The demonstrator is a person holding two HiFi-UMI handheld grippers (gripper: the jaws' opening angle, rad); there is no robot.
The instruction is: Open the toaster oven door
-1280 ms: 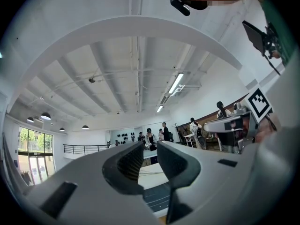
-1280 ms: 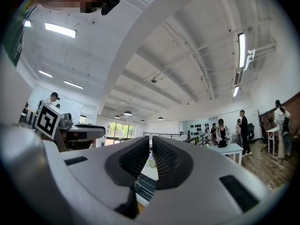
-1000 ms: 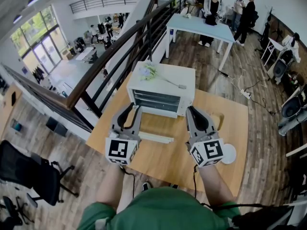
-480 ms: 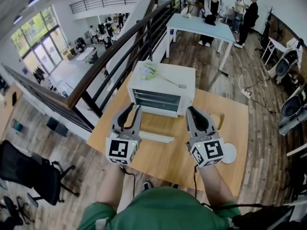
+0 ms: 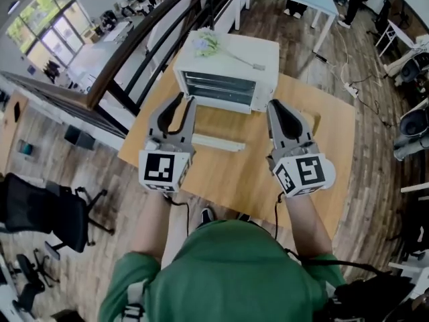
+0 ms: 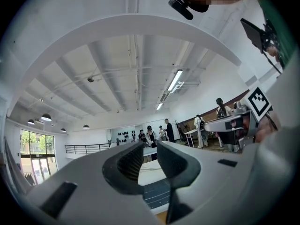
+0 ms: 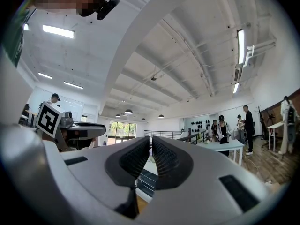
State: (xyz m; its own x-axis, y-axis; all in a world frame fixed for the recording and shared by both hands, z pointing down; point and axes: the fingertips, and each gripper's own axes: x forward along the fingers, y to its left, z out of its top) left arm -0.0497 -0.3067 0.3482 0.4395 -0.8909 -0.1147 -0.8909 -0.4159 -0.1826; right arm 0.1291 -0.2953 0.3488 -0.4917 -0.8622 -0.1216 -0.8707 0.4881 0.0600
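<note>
While the white toaster oven (image 5: 263,58) stood at the far edge of the wooden table (image 5: 325,139), its door (image 5: 216,141) was seen folded down open toward the person. The left gripper (image 5: 184,101) was held near it with jaws parted and empty. The right gripper (image 5: 275,106) was held alongside, jaws closed together on nothing.

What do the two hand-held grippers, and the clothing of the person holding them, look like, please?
The left gripper and right gripper are light grey moulded plastic with curved fingers lined by dark ribbed pads. Each carries a white cube printed with black square markers. A thin black cable trails back from each gripper. The person wears a green top.
</note>
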